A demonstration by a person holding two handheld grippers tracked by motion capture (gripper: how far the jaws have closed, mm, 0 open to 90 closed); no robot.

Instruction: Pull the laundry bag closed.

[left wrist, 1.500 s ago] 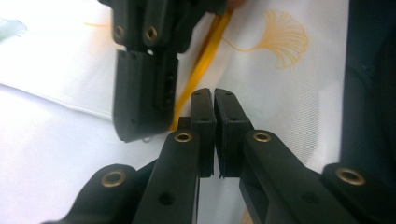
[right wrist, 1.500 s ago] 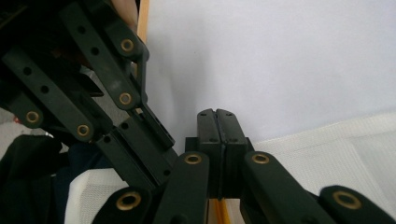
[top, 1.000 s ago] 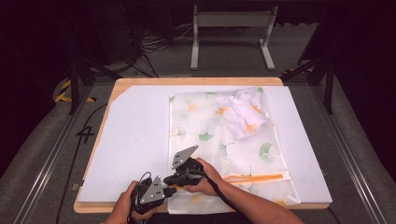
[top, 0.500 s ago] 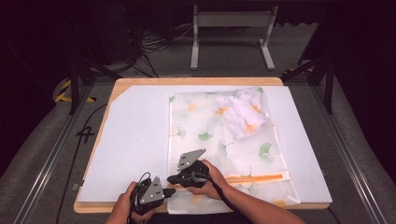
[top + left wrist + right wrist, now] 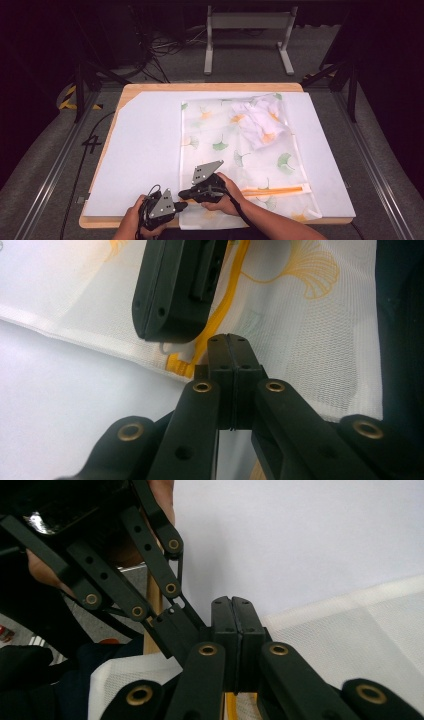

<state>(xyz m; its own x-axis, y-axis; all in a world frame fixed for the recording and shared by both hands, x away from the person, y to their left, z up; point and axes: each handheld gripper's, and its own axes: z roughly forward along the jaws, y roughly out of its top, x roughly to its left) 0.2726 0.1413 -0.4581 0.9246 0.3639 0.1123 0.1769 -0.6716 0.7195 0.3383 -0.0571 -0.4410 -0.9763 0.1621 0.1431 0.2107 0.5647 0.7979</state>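
Observation:
A white mesh bag [image 5: 235, 150] printed with ginkgo leaves lies flat on the table, with a crumpled cloth [image 5: 262, 120] inside its far right corner. An orange zipper [image 5: 275, 190] runs along its near end. My left gripper [image 5: 181, 204] and right gripper [image 5: 183, 194] meet tip to tip at the bag's near left corner. In the left gripper view my jaws [image 5: 230, 340] are shut just beside the zipper's end [image 5: 182, 365], over the mesh. In the right gripper view my jaws [image 5: 232, 602] are shut at the bag's edge [image 5: 350, 625]. Nothing shows between either pair.
A white sheet [image 5: 145, 150] covers the wooden table [image 5: 150, 86]. A metal stand [image 5: 247, 30] and cables sit on the floor beyond the far edge. The table's near edge lies right under both hands.
My right gripper has moved slightly toward the near edge and closer to the left gripper. The left gripper has stayed almost still.

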